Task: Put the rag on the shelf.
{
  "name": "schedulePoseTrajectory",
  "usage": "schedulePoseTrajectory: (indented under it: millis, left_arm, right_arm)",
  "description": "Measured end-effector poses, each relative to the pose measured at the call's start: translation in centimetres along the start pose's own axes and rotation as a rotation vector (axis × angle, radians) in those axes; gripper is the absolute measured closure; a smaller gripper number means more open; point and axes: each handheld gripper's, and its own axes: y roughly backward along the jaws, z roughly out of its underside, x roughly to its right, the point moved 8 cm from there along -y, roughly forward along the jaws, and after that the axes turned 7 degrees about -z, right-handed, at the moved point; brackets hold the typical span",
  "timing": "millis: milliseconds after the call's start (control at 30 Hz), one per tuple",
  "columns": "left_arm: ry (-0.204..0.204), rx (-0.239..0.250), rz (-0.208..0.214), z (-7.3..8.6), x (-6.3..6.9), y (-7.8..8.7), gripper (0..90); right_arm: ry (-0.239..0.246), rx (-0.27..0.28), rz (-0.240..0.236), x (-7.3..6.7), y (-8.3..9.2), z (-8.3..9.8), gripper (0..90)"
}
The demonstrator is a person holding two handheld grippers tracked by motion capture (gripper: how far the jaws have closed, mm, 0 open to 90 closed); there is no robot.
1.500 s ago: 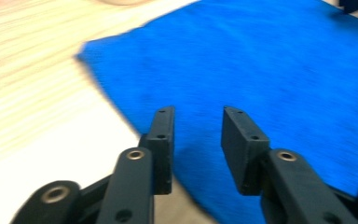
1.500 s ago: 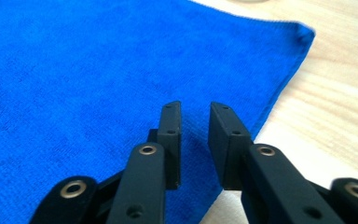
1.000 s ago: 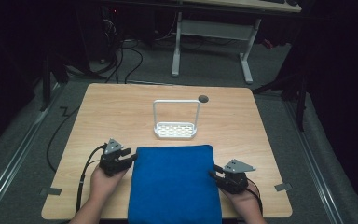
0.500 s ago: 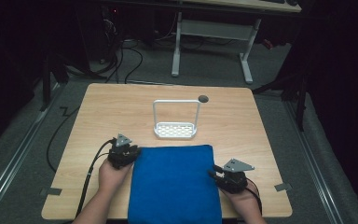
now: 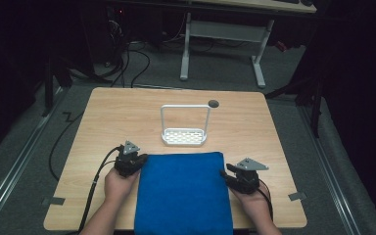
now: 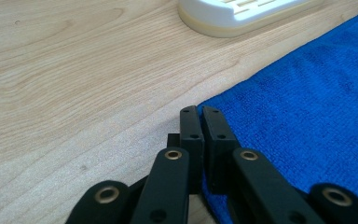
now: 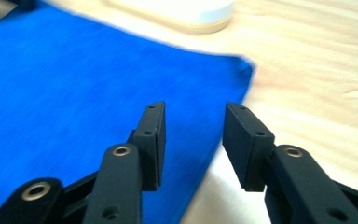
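Note:
A blue towel [image 5: 182,191] lies flat on the near middle of the wooden table [image 5: 112,112], and its near end reaches the front edge. My left gripper [image 5: 139,159] is at the towel's far left corner. In the left gripper view [image 6: 200,112] its jaws are pressed together right at the cloth's [image 6: 307,107] edge, and I cannot tell whether any cloth is pinched. My right gripper [image 5: 223,172] is at the towel's right edge, near the far corner. In the right gripper view [image 7: 193,109] it is open, one jaw over the cloth [image 7: 74,79] and one over bare wood.
A white perforated tray with a tall wire handle [image 5: 184,137] stands just beyond the towel; its base shows at the top of both gripper views [image 6: 233,14] [image 7: 182,11]. A small dark round spot [image 5: 213,103] is on the tabletop behind it. Cables trail off the table's left side.
My left gripper has moved forward along the towel's left edge to its far corner. The right gripper has stayed almost where it was, and the towel has not visibly shifted.

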Motion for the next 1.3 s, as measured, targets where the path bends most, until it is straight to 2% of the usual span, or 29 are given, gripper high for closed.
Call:
schedulePoseTrajectory:
  millis: [67, 200, 300, 367, 433, 567, 633, 767, 833, 933, 1033, 1100, 1167, 1300]
  left_arm:
    - [-0.003, -0.001, 0.001, 0.0, 0.0, 0.0, 87.9]
    - [-0.008, 0.001, -0.003, 0.0, 0.1, 0.0, 87.9]
    - [-0.004, -0.001, 0.002, 0.0, 0.0, 0.0, 87.9]
    - [0.006, -0.001, 0.009, 0.0, 0.0, 0.0, 87.8]
    - [0.012, -0.004, 0.016, 0.0, -0.1, 0.0, 87.8]
    - [0.025, -0.004, 0.025, 0.0, -0.2, 0.0, 87.8]
    - [0.027, -0.004, 0.026, 0.0, -0.2, 0.0, 87.8]
    - [0.035, -0.005, 0.03, 0.0, -0.2, 0.0, 87.9]
    - [0.048, -0.006, 0.038, 0.1, -0.3, 0.0, 88.0]
    - [0.064, -0.007, 0.04, 0.1, -0.3, 0.1, 88.1]
    - [0.046, -0.003, 0.021, 0.1, -0.2, 0.2, 88.2]
    - [0.043, 0.035, 0.018, 0.0, -0.2, 0.5, 88.2]
    - [0.053, 0.043, 0.031, 0.0, -0.3, 0.6, 88.3]
    - [0.059, 0.096, 0.041, -0.3, -0.3, 1.3, 88.5]
  right_arm:
    - [-0.018, 0.006, 0.019, 0.7, -0.6, -0.7, 57.9]
    - [-0.049, -0.023, 0.068, 2.4, -2.7, -1.4, 56.1]
    - [-0.078, -0.041, 0.08, 3.2, -4.0, -1.7, 55.2]
    - [-0.086, -0.041, 0.071, 3.4, -4.6, -1.9, 55.4]
    - [-0.074, -0.051, 0.095, 3.7, -5.0, -1.9, 57.3]
    - [-0.039, -0.066, 0.083, 3.4, -5.6, -2.0, 61.6]
    - [-0.04, -0.074, 0.073, 3.2, -6.0, -1.8, 65.5]
    - [-0.022, -0.074, 0.052, 2.6, -6.1, -1.8, 82.5]
    - [-0.019, -0.076, 0.045, 2.5, -6.1, -1.8, 87.0]
    - [-0.022, -0.063, 0.038, 2.4, -5.9, -2.0, 88.0]
    - [-0.025, -0.028, 0.029, 2.3, -5.2, -2.3, 88.2]
    - [-0.023, -0.01, 0.029, 2.0, -4.7, -2.3, 88.2]
    - [-0.015, -0.001, 0.025, 1.7, -4.4, -2.2, 88.2]
    - [0.005, 0.034, 0.021, 1.1, -3.6, -2.4, 88.3]
